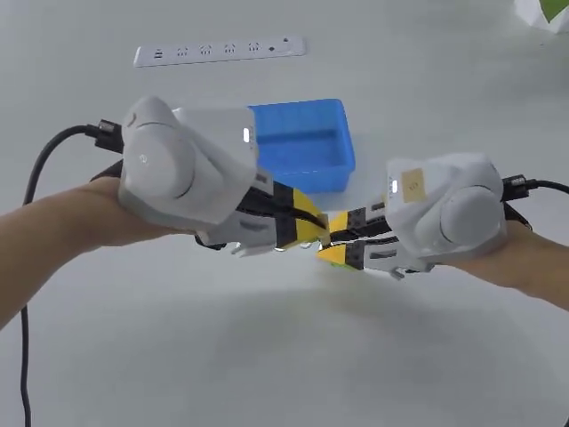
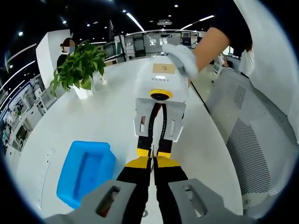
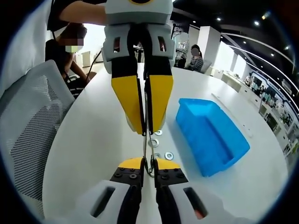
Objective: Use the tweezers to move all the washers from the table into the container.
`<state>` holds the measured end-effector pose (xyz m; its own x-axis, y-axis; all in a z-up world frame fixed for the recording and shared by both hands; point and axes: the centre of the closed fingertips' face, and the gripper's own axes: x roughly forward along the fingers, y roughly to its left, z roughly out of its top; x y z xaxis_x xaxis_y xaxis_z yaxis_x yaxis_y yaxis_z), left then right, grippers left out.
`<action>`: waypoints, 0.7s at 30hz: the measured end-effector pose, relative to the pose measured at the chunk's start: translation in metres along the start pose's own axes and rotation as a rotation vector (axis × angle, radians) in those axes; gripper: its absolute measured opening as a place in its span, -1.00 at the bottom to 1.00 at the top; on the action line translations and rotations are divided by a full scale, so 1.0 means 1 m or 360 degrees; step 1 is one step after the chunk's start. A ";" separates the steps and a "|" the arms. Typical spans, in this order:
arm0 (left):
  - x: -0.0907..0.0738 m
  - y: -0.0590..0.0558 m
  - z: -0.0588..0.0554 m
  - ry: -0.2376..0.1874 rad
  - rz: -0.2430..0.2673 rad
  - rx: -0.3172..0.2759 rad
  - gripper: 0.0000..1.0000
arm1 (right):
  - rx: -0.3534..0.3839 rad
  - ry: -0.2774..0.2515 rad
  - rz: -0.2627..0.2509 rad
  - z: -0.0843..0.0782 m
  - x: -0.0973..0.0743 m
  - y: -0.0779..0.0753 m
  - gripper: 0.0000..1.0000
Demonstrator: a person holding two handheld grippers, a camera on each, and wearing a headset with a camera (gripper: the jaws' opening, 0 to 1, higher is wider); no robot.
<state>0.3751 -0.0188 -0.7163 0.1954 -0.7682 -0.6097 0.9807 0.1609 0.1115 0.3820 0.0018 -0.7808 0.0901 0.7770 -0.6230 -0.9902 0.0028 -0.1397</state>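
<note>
My two grippers meet tip to tip over the table in front of the blue container [image 1: 298,111]. The left gripper [image 1: 316,233] comes from the left, the right gripper [image 1: 334,245] from the right. In the right gripper view a thin metal pair of tweezers [image 3: 146,140] runs edge-on from between the left gripper's [image 3: 145,130] yellow pads down into my right gripper's [image 3: 148,164] closed jaws. Both grippers look shut on it. Three washers [image 3: 153,142] lie on the table just under the tips, left of the container [image 3: 210,135]. The left gripper [image 2: 153,164] faces the right gripper [image 2: 153,151].
A white power strip [image 1: 220,51] lies at the far side of the table, beyond the container [image 2: 86,170]. A potted plant [image 2: 79,67] stands on the tabletop's far end. A mesh chair [image 3: 28,121] and people are beside the table.
</note>
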 end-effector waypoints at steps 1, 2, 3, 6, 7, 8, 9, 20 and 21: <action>0.000 0.000 0.000 -0.0002 0.0002 0.0005 -0.88 | -0.0007 0.0000 -0.0003 0.000 0.000 0.000 -0.82; 0.000 0.000 0.000 -0.0002 0.0002 0.0001 -0.88 | -0.0014 0.0002 -0.0006 0.000 0.000 0.000 -0.82; 0.000 -0.001 0.001 -0.0001 0.0002 -0.0002 -0.88 | -0.0026 0.0002 -0.0012 0.000 0.000 0.000 -0.83; 0.000 -0.001 0.001 -0.0001 0.0004 0.0000 -0.88 | -0.0023 -0.0005 -0.0024 0.000 -0.001 0.000 -0.83; 0.000 -0.001 0.001 -0.0002 0.0007 0.0002 -0.88 | -0.0019 -0.0008 -0.0028 0.000 -0.001 0.000 -0.83; 0.000 -0.001 0.001 -0.0002 0.0009 0.0001 -0.88 | -0.0016 -0.0010 -0.0033 0.000 -0.001 0.000 -0.83; 0.000 -0.001 0.001 0.0000 0.0009 -0.0007 -0.88 | -0.0013 -0.0010 -0.0035 0.000 -0.001 0.000 -0.83; 0.001 -0.001 0.003 -0.0005 0.0017 -0.0017 -0.87 | 0.0045 -0.0032 -0.0070 0.000 -0.002 0.000 -0.83; 0.000 -0.002 0.003 -0.0007 0.0015 -0.0021 -0.86 | 0.0050 -0.0035 -0.0069 0.000 -0.002 0.000 -0.83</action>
<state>0.3736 -0.0211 -0.7146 0.2049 -0.7693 -0.6051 0.9785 0.1764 0.1071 0.3818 0.0006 -0.7793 0.1308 0.7893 -0.6000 -0.9883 0.0560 -0.1418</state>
